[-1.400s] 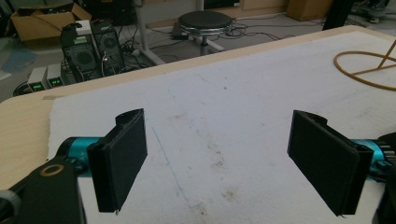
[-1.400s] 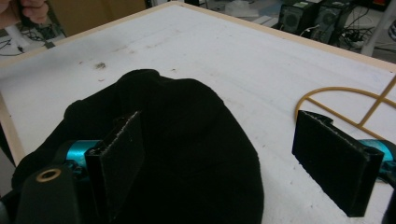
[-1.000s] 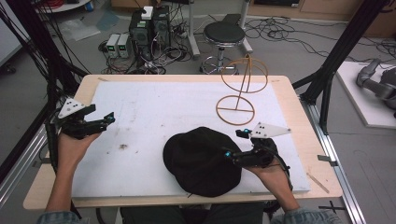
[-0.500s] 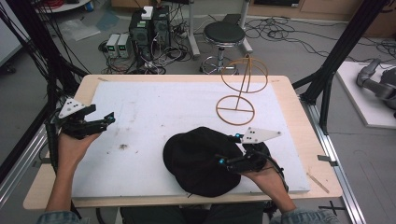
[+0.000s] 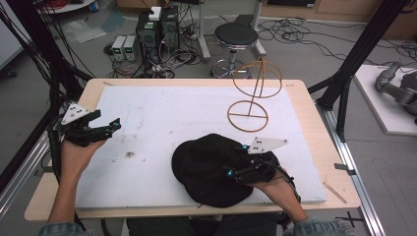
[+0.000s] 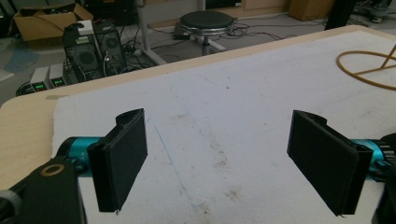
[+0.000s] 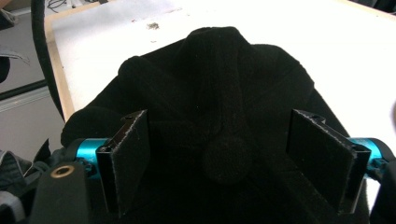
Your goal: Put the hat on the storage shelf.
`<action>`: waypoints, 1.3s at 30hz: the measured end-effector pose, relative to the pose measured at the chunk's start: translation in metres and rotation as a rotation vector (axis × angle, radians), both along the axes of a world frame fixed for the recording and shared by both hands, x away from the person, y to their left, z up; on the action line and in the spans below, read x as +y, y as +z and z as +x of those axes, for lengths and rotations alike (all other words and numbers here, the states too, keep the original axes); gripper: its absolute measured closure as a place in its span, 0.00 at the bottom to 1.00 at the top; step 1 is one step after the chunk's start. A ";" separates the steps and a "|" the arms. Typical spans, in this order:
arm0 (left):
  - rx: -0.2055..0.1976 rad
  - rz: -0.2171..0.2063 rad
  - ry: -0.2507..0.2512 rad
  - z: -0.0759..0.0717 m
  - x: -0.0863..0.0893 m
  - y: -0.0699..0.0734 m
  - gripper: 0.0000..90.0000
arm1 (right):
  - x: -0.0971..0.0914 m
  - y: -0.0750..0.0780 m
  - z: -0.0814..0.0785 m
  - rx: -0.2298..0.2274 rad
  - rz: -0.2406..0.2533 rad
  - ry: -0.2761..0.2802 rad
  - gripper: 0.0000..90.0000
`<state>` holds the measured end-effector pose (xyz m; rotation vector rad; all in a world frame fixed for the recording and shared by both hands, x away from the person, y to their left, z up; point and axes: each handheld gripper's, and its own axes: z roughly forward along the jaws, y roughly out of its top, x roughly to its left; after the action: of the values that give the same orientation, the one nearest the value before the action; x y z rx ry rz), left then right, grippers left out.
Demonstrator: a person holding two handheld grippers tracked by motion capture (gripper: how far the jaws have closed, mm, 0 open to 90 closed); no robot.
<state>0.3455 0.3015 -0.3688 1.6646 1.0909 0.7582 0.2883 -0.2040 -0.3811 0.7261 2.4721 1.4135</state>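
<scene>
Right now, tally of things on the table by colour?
Black: 1, the cap
Yellow-brown: 1, the wire stand
Total: 2
Both sit on the white mat; the right gripper is over the cap, its jaws just closing.

left gripper (image 6: 219, 158): black flat pads, teal mounts | right gripper (image 7: 224, 163): same, grey triangular plate | denim sleeves

Hat (image 5: 211, 167) at table (image 5: 305, 98) front, wire stand (image 5: 253, 98) behind-right.
</scene>
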 end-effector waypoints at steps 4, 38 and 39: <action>0.001 -0.001 0.002 0.000 0.000 0.000 0.23 | 0.001 -0.002 0.001 0.004 -0.007 -0.004 0.27; -0.003 -0.003 0.001 -0.001 0.001 0.001 0.23 | 0.005 -0.005 -0.003 -0.011 -0.038 -0.011 0.78; -0.003 -0.002 0.002 -0.001 0.001 0.001 0.23 | 0.005 -0.004 -0.003 -0.011 -0.033 -0.011 0.78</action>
<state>0.3448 0.3026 -0.3679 1.6599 1.0911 0.7606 0.2849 -0.1993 -0.3856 0.7221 2.4737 1.3652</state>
